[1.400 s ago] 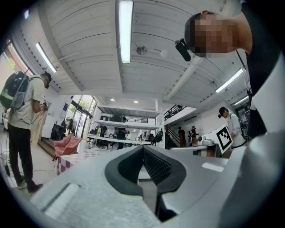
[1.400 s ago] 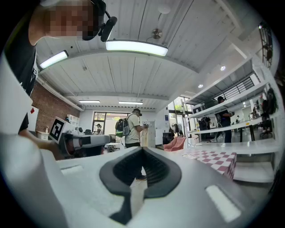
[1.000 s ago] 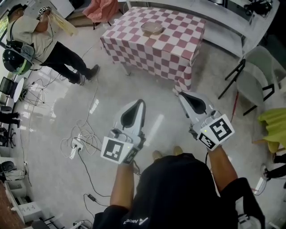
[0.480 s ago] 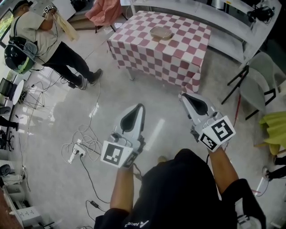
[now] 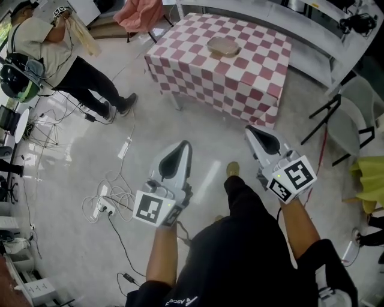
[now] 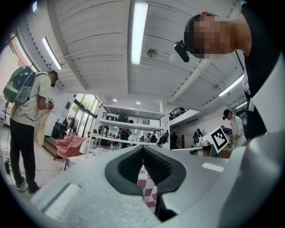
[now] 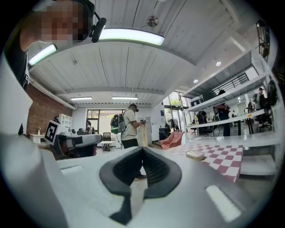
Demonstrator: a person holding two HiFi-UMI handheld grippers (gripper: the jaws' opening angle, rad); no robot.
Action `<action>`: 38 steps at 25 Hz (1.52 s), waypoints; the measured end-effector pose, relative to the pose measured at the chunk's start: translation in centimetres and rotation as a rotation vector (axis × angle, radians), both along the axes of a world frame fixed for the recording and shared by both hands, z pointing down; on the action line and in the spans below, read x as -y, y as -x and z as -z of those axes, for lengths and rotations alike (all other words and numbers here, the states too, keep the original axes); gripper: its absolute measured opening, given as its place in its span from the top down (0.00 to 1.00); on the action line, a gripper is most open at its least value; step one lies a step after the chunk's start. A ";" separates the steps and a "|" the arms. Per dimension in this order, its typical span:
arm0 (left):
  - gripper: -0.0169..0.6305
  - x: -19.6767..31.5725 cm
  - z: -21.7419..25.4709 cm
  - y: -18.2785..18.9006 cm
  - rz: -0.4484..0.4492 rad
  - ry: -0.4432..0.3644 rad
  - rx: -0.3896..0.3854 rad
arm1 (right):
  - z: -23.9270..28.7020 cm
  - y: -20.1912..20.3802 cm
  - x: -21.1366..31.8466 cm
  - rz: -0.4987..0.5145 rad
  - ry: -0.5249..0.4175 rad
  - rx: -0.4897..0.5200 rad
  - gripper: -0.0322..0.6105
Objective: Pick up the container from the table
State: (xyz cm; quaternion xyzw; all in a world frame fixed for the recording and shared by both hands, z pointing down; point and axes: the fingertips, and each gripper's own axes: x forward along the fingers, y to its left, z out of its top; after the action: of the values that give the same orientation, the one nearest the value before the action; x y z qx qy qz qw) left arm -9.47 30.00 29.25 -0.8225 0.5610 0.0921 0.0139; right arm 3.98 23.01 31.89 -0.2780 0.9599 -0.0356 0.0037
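Note:
A shallow tan container (image 5: 223, 45) lies near the middle of a table with a red-and-white checked cloth (image 5: 252, 81), well ahead of me. In the right gripper view the container (image 7: 195, 154) shows small on the cloth (image 7: 225, 156). My left gripper (image 5: 186, 144) and right gripper (image 5: 248, 128) are held out over the floor, short of the table's near edge. Both have their jaws together with nothing between them. In the left gripper view a strip of checked cloth (image 6: 147, 189) shows past the tips of the gripper (image 6: 143, 149).
A person with a backpack (image 5: 54, 57) stands at the left, beside cables and a power strip (image 5: 103, 202) on the floor. A folding chair (image 5: 345, 111) stands right of the table, a white counter (image 5: 312, 30) behind it, and a pink cloth (image 5: 139, 12) drapes at the back left.
Both grippers have moved forward toward the checked table, which now sits nearer and further right in the head view. Their jaws have stayed together.

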 end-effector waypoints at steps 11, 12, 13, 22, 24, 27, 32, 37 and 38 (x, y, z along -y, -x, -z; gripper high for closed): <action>0.96 19.6 0.5 4.3 0.026 -0.004 0.033 | -0.5 2.6 20.3 -0.034 0.005 -0.006 0.95; 0.96 21.7 0.6 4.5 0.029 -0.006 0.036 | -0.5 2.7 22.4 -0.036 0.006 -0.007 0.95; 0.96 23.8 0.8 4.7 0.032 -0.009 0.040 | -0.5 2.6 24.5 -0.041 0.009 -0.008 0.95; 0.96 38.6 1.2 5.7 0.056 -0.016 0.066 | -2.1 2.6 39.7 -0.087 0.063 -0.024 0.95; 0.96 40.7 1.1 6.0 0.060 -0.012 0.071 | -2.8 2.8 41.8 -0.102 0.090 -0.029 0.95; 0.96 43.5 0.7 6.6 0.062 -0.004 0.074 | -4.1 3.0 44.7 -0.136 0.142 -0.034 0.95; 0.96 47.7 0.3 8.0 0.029 -0.005 0.076 | -6.4 3.8 48.8 -0.209 0.219 -0.041 0.95; 0.96 52.4 -0.4 9.6 -0.038 -0.010 0.078 | -8.3 5.2 52.8 -0.284 0.262 -0.063 0.95; 0.96 53.3 -0.5 10.0 -0.058 -0.012 0.079 | -8.7 5.4 53.5 -0.307 0.274 -0.064 0.95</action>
State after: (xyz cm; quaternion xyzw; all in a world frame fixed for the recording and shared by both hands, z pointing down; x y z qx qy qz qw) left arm -19.43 -23.35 29.75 -0.8413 0.5355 0.0634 0.0382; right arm -1.43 -30.53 40.58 -0.4199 0.8921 -0.1561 -0.0591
